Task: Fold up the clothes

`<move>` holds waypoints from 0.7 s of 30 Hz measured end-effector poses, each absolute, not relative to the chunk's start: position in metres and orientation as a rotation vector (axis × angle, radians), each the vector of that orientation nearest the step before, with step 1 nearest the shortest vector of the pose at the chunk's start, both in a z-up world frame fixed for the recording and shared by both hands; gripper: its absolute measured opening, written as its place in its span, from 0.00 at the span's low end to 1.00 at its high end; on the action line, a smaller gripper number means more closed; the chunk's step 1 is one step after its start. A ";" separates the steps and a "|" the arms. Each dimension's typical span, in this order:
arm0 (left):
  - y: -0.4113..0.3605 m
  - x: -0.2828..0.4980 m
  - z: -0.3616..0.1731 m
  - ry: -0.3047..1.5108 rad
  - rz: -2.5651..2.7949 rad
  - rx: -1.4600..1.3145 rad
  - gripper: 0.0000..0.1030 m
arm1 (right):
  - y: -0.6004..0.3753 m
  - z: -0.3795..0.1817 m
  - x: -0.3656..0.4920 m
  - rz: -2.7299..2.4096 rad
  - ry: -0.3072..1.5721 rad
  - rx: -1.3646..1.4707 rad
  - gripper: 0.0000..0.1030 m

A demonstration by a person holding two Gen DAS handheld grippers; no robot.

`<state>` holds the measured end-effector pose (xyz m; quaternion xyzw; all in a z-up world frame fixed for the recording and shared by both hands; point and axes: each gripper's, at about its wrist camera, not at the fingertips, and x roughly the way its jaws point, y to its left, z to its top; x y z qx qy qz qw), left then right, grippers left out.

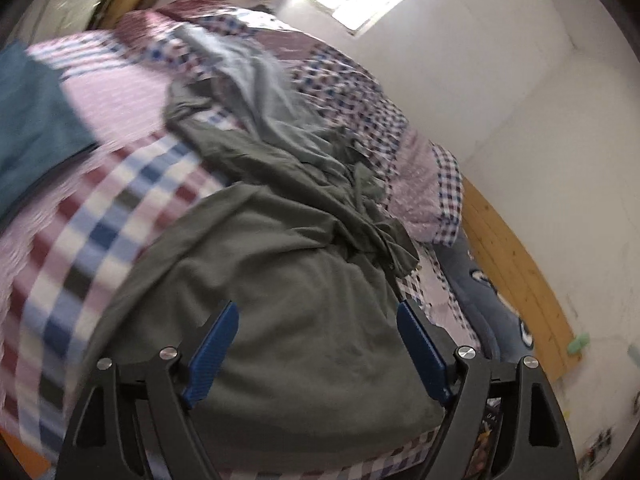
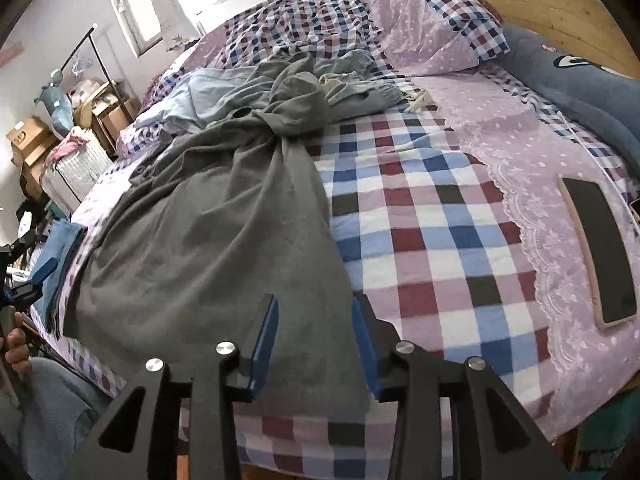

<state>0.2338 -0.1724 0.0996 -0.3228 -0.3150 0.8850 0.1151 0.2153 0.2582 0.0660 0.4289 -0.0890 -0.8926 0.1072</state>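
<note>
Grey garment (image 2: 208,216) spread on checked bedsheet (image 2: 420,216); both tongs agape, empty; no legible writing.

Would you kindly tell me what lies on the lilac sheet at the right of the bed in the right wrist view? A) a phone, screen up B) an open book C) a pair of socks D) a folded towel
A: a phone with a dark screen lies flat on the lilac sheet.

Grey garment (image 2: 208,220) on a blue, maroon and white checked bedsheet (image 2: 420,232).

Matt grey cloth garment (image 2: 208,232) (wood headboard (image 2: 560,12))
</note>
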 end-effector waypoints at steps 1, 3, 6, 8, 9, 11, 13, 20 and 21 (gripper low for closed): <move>-0.166 0.226 0.102 -0.892 2.591 -0.944 0.83 | 0.259 0.067 0.212 -2.629 -0.275 1.250 0.39; -0.153 0.208 0.106 -0.841 2.589 -0.944 0.83 | 0.259 0.066 0.203 -2.634 -0.291 1.227 0.39; -0.131 0.172 0.112 -0.763 2.562 -0.942 0.83 | 0.254 0.067 0.194 -2.630 -0.306 1.214 0.40; -0.114 0.154 0.118 -0.685 2.536 -0.909 0.83 | 0.250 0.067 0.191 -2.622 -0.300 1.212 0.40; -0.104 0.146 0.122 -0.642 2.547 -0.891 0.83 | 0.248 0.067 0.190 -2.623 -0.293 1.211 0.40; -0.086 0.130 0.129 -0.556 2.571 -0.854 0.83 | 0.244 0.068 0.187 -2.629 -0.281 1.207 0.40; -0.079 0.113 0.123 -0.533 2.574 -0.854 0.83 | 0.241 0.069 0.185 -2.628 -0.285 1.202 0.40; -0.068 0.062 0.094 -0.513 2.583 -0.899 0.83 | 0.229 0.064 0.175 -2.576 -0.304 1.227 0.40; -0.071 0.059 0.092 -0.507 2.589 -0.898 0.83 | 0.226 0.063 0.172 -2.565 -0.294 1.238 0.40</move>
